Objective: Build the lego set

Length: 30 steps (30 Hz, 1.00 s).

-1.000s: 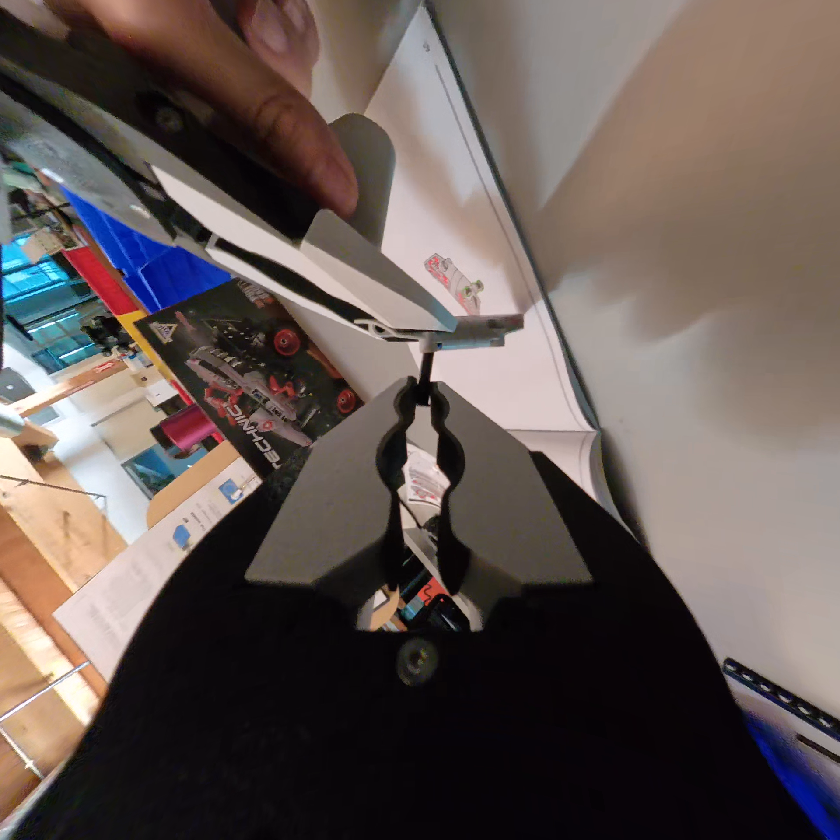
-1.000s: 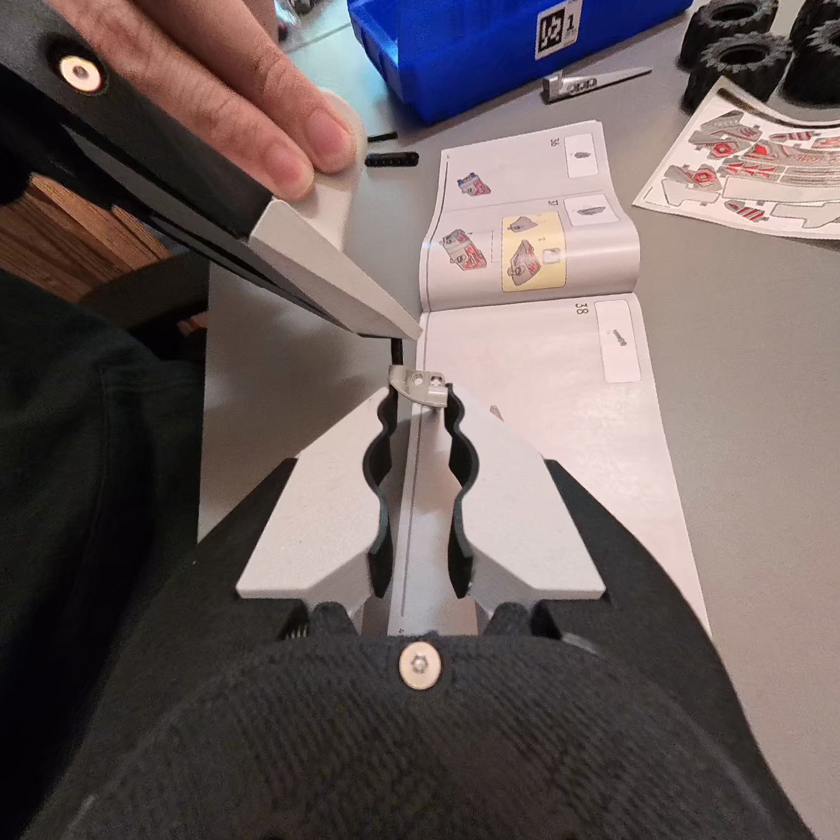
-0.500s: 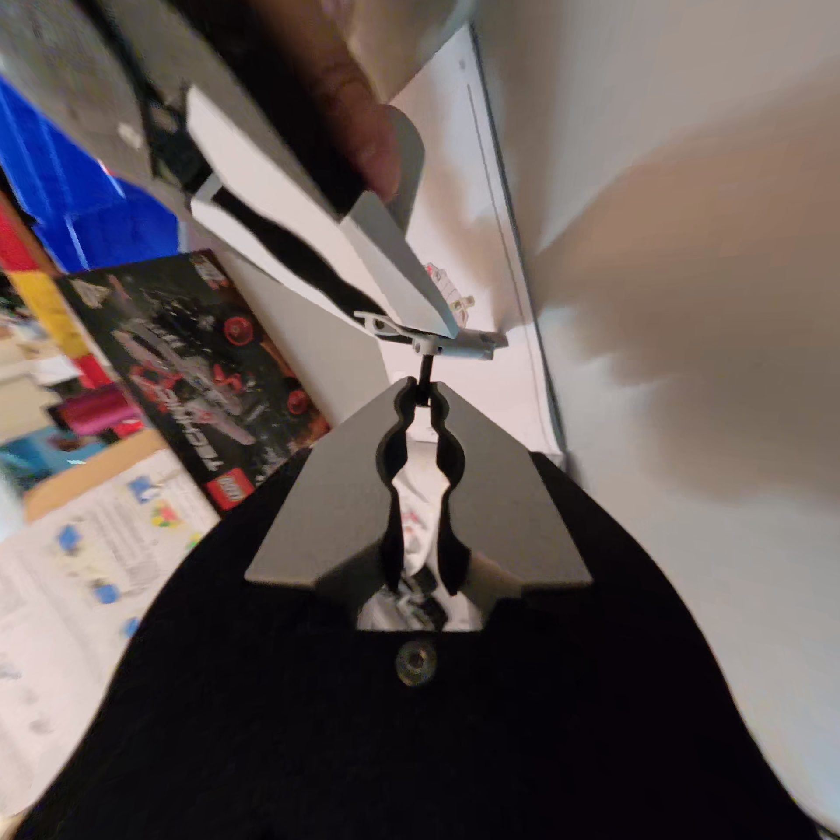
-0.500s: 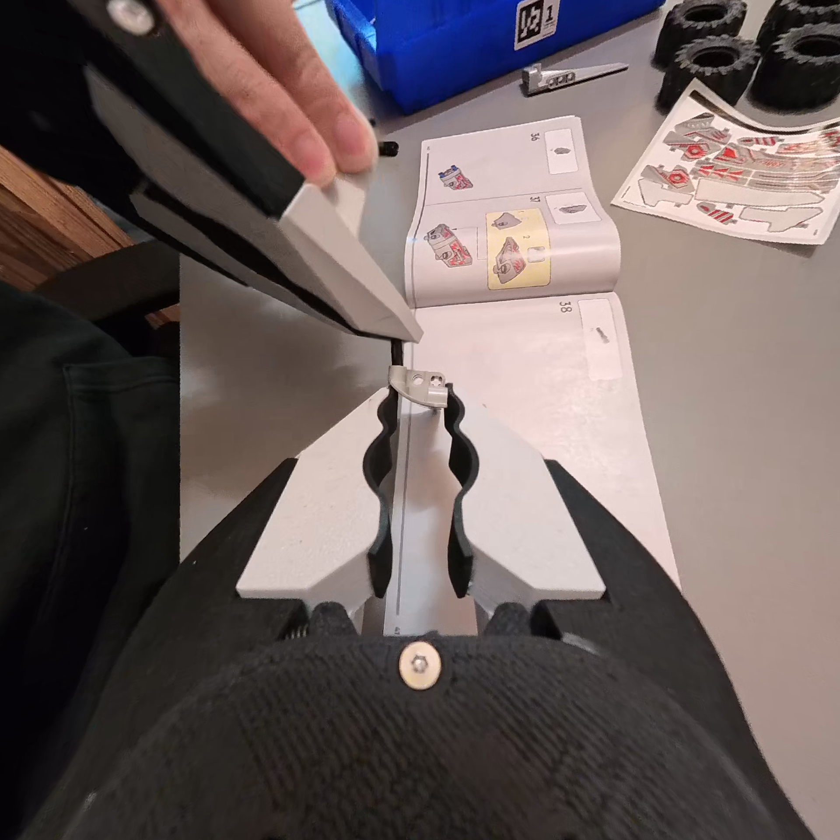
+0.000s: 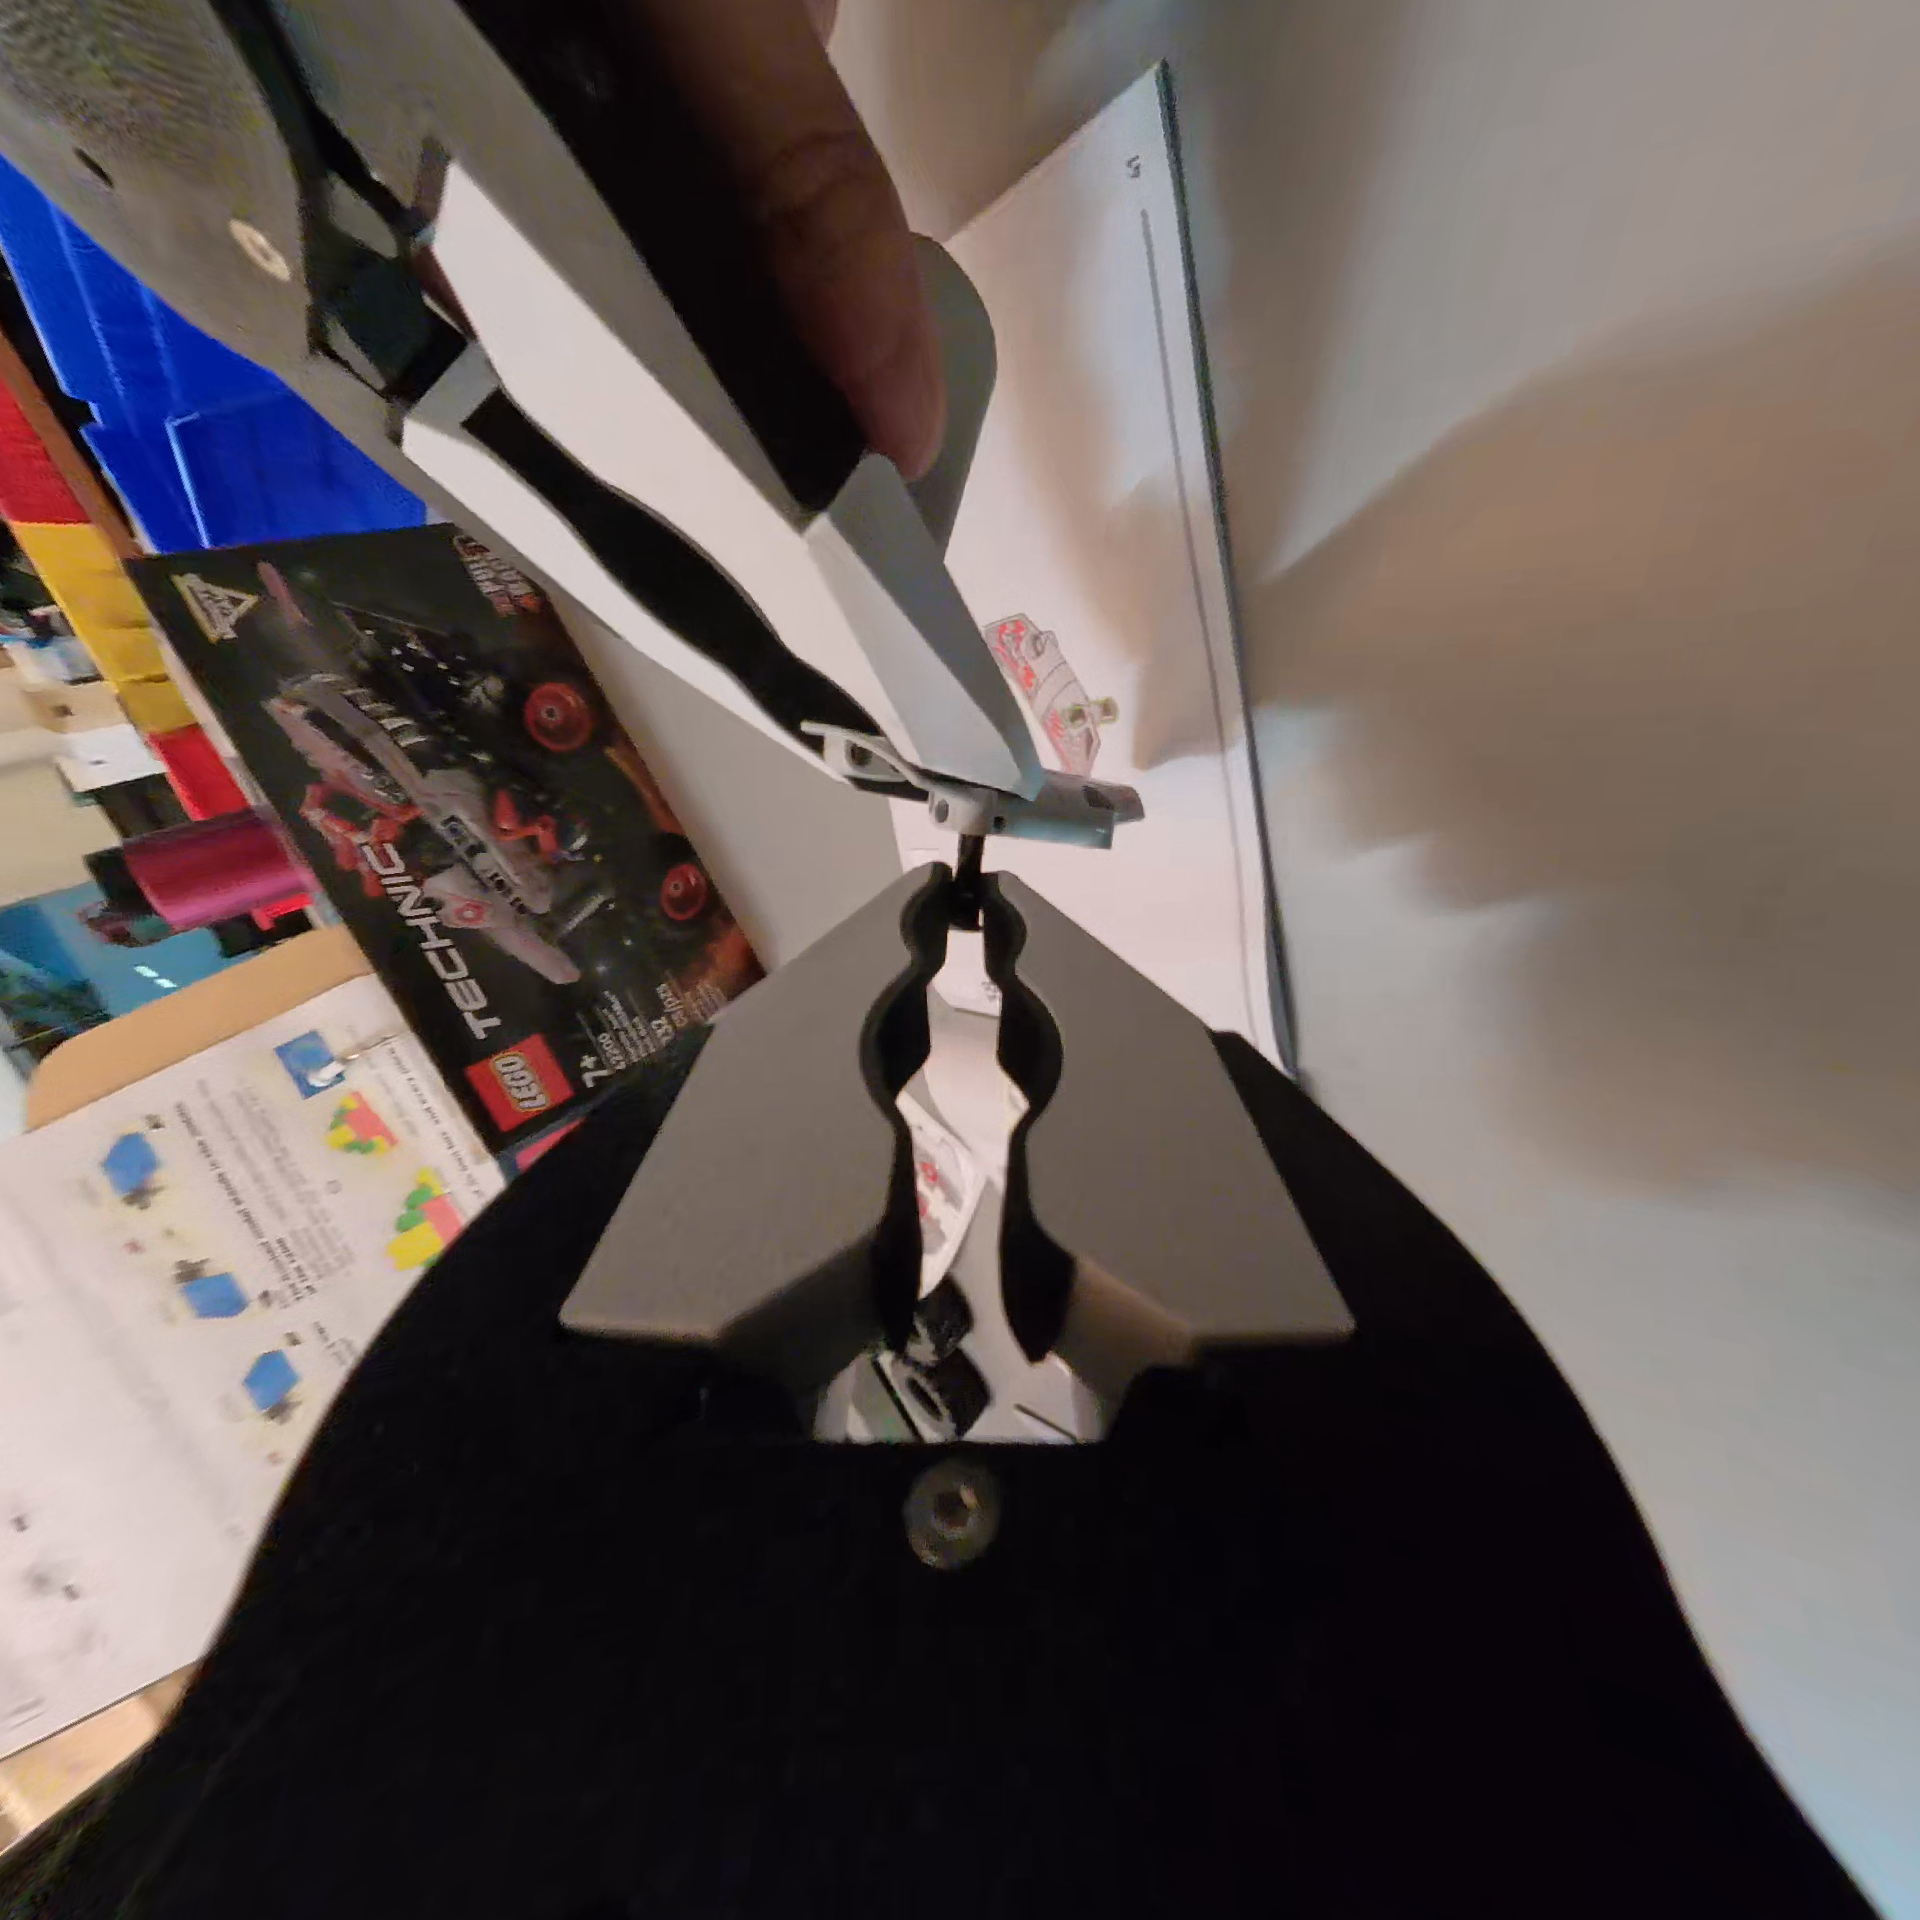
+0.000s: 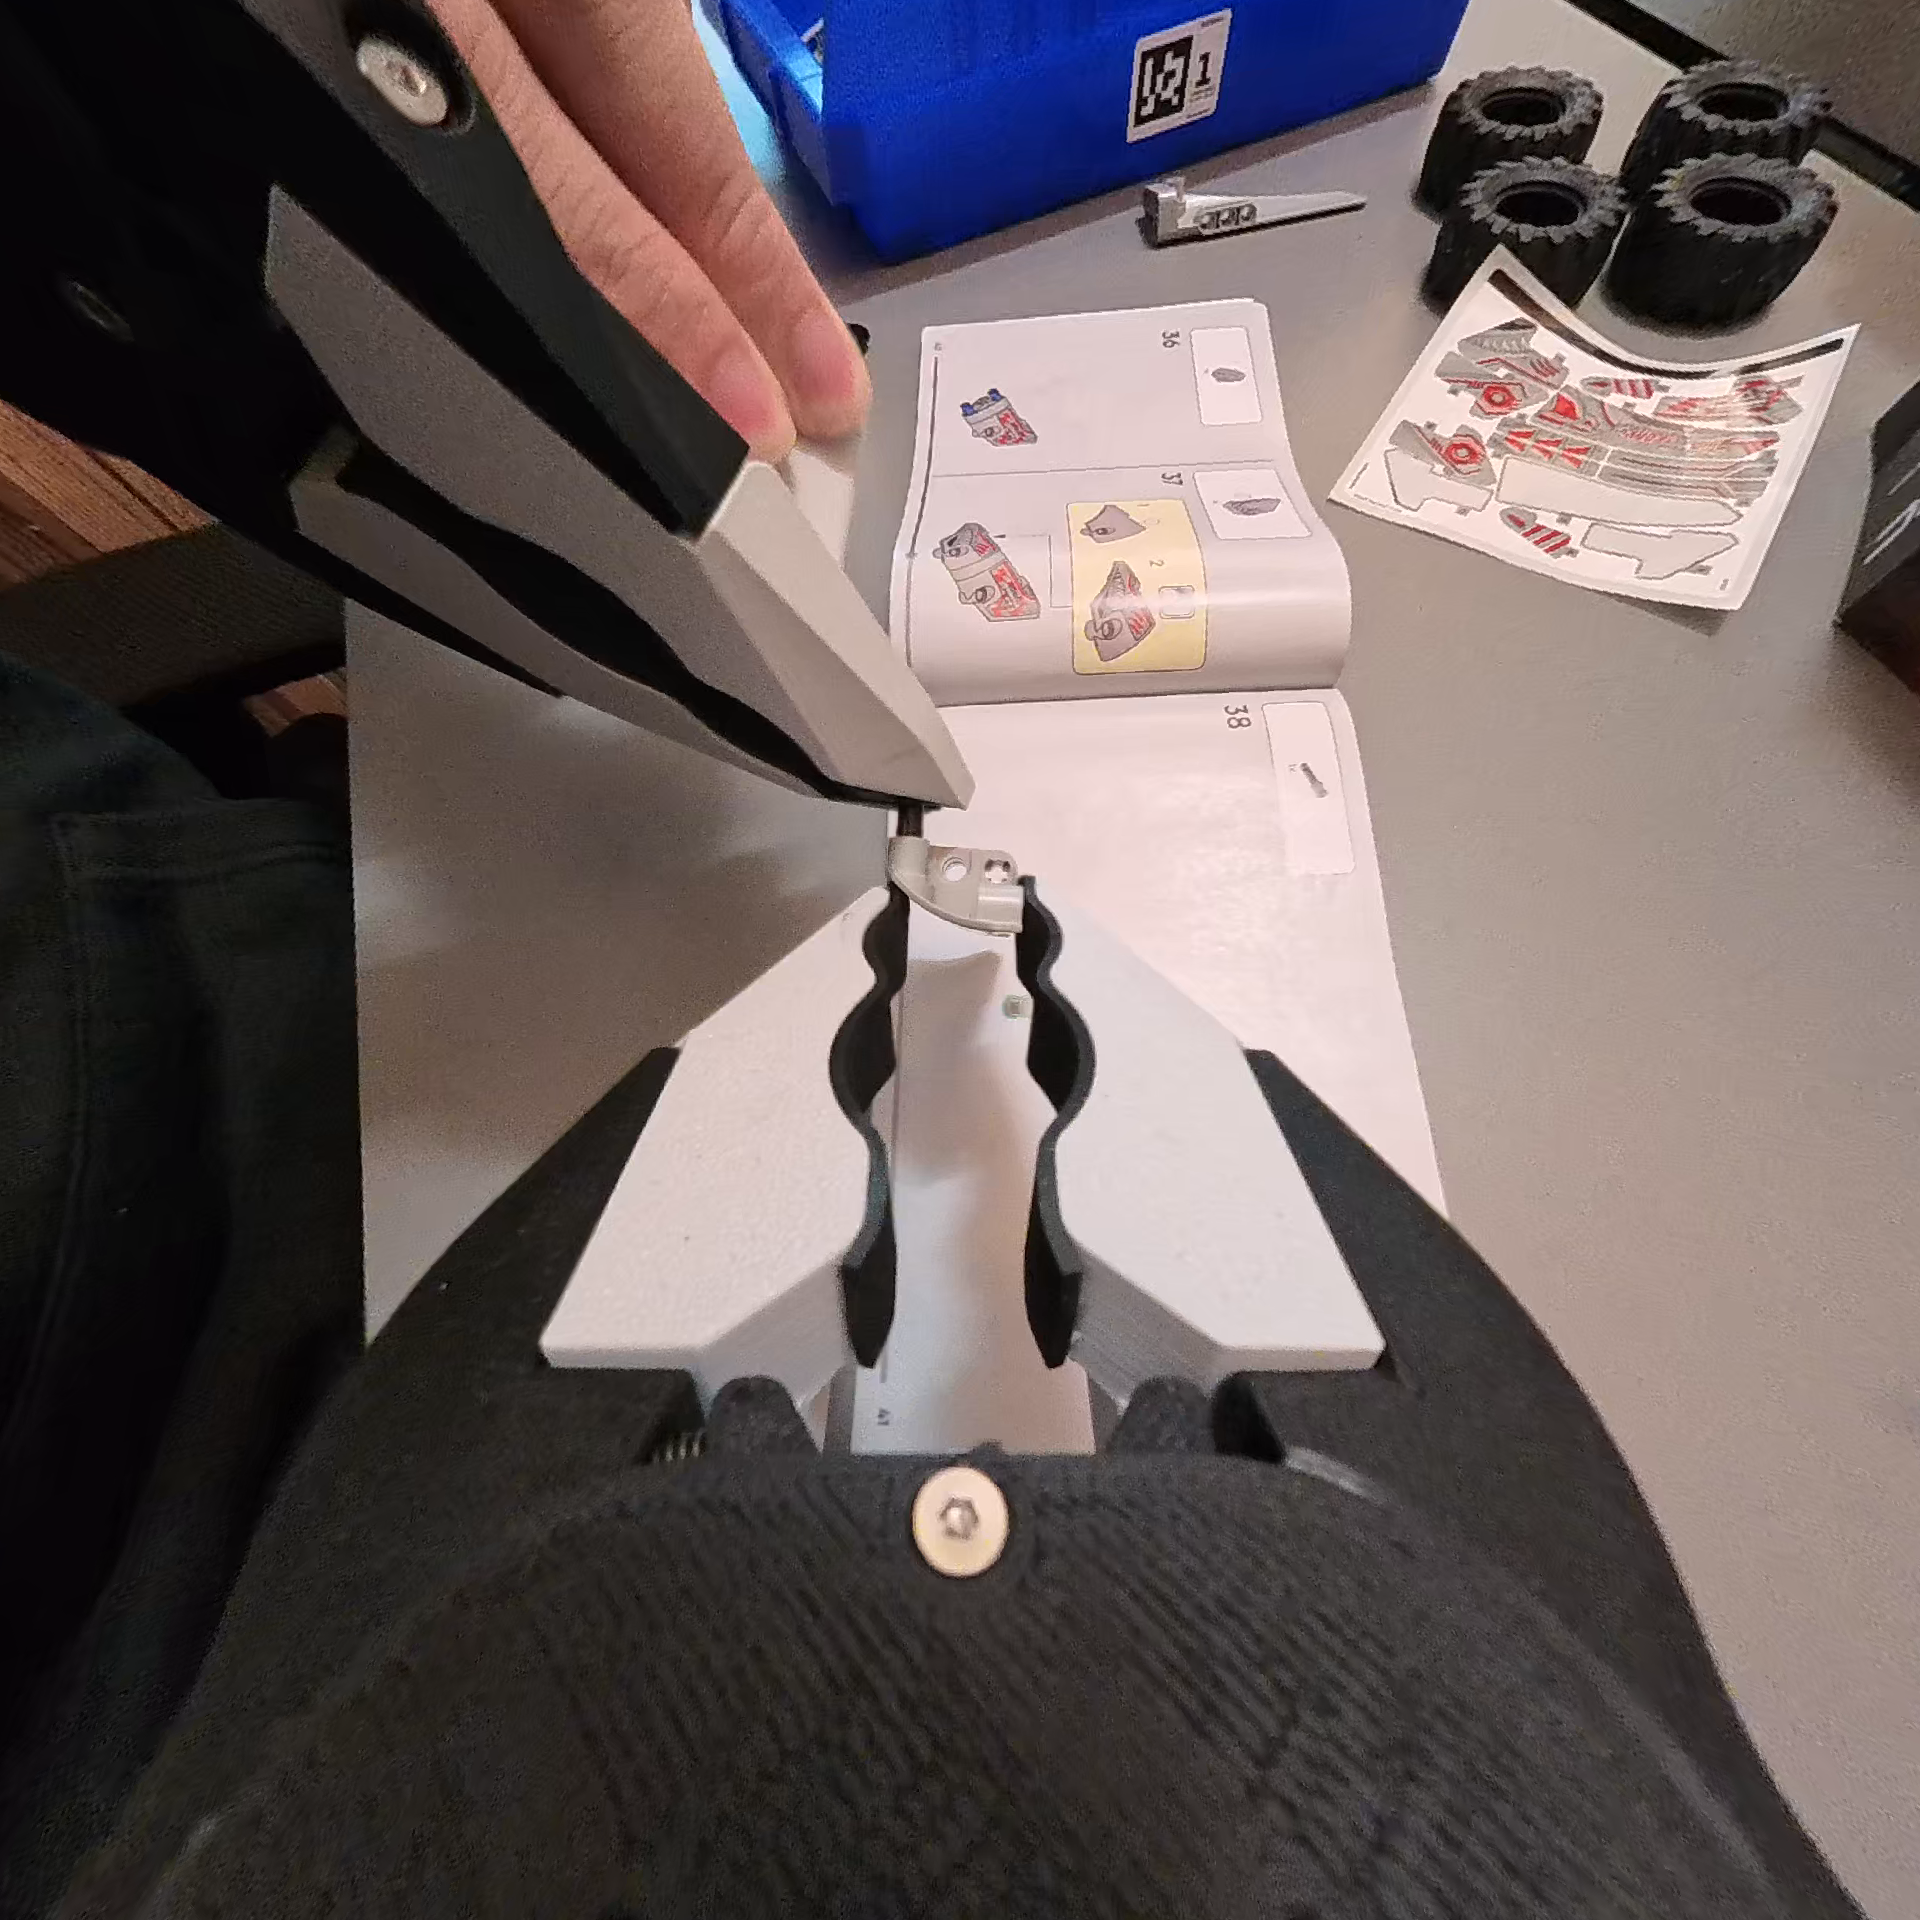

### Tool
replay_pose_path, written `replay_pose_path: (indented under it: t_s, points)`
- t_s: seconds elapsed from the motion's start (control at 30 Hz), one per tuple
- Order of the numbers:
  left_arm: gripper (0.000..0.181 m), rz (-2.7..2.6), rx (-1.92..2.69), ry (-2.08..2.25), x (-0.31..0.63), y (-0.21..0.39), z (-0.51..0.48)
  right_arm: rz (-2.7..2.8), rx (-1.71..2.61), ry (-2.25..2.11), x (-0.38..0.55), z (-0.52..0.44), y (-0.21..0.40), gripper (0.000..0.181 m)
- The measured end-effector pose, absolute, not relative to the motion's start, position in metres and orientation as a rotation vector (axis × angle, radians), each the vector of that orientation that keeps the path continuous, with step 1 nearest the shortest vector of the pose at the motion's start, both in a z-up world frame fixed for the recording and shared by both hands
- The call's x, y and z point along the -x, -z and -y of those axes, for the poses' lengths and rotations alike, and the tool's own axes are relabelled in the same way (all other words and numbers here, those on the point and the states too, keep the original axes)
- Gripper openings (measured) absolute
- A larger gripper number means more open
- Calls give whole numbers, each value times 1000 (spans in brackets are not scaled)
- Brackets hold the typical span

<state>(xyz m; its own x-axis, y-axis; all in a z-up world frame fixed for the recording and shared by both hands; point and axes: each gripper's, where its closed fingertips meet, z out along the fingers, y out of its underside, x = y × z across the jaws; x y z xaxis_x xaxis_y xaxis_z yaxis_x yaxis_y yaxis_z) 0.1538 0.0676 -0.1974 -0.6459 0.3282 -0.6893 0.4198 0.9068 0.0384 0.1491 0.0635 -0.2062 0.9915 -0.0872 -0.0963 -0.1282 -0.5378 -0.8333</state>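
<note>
My left gripper [image 5: 968, 902] is shut on a small black pin [image 5: 970, 871]. The pin's tip enters a hole at one end of a light grey curved panel piece [image 5: 1023, 808]. My right gripper [image 6: 961, 896] is shut on that grey piece [image 6: 961, 878], held above the open instruction booklet [image 6: 1122, 520]. In the right wrist view the left gripper [image 6: 914, 795] comes in from the upper left, its tip on the pin [image 6: 910, 819] above the piece's left end. In the left wrist view the right gripper [image 5: 935, 769] comes down from the upper left. A hand holds each gripper.
On the grey table [image 6: 1662, 831] lie a sticker sheet [image 6: 1600, 457], several black tyres [image 6: 1621, 197], a grey wedge part [image 6: 1236, 208] and a blue bin [image 6: 1039, 94]. The black set box [image 5: 436, 810] and a printed sheet [image 5: 197, 1309] show in the left wrist view.
Both grippers have kept the pin and grey piece together. The pair has shifted over the table, so the booklet and the box have slid in both views. The grey piece has tilted a little.
</note>
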Motion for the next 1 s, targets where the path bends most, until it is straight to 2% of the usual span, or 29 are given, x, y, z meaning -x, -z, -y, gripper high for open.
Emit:
replay_pose_path:
  t_s: [0.1,0.23,0.3,0.37,0.47,0.57,0.67,1.0]
  points:
    - [3,-2282,-449,217,-162,195,-67,-201,2104,-50,-156,-63,204,18]
    - [9,-2270,-86,482,-168,175,-67,-302,1917,-151,-161,-62,181,17]
    - [34,-2253,69,554,-170,172,-73,-338,1881,-120,-170,-56,176,16]
    - [40,-2238,213,676,-169,170,-73,-350,1854,-127,-172,-54,173,16]
    - [35,-2237,353,930,-166,168,-63,-352,1822,-156,-171,-59,173,16]
    - [38,-2200,512,1062,-171,166,-65,-350,1812,-181,-167,-63,173,16]
    - [28,-2139,482,1101,-169,161,-64,-367,1791,-162,-169,-63,166,16]
    - [22,-2045,446,1172,-167,153,-67,-315,1760,-149,-166,-64,160,16]
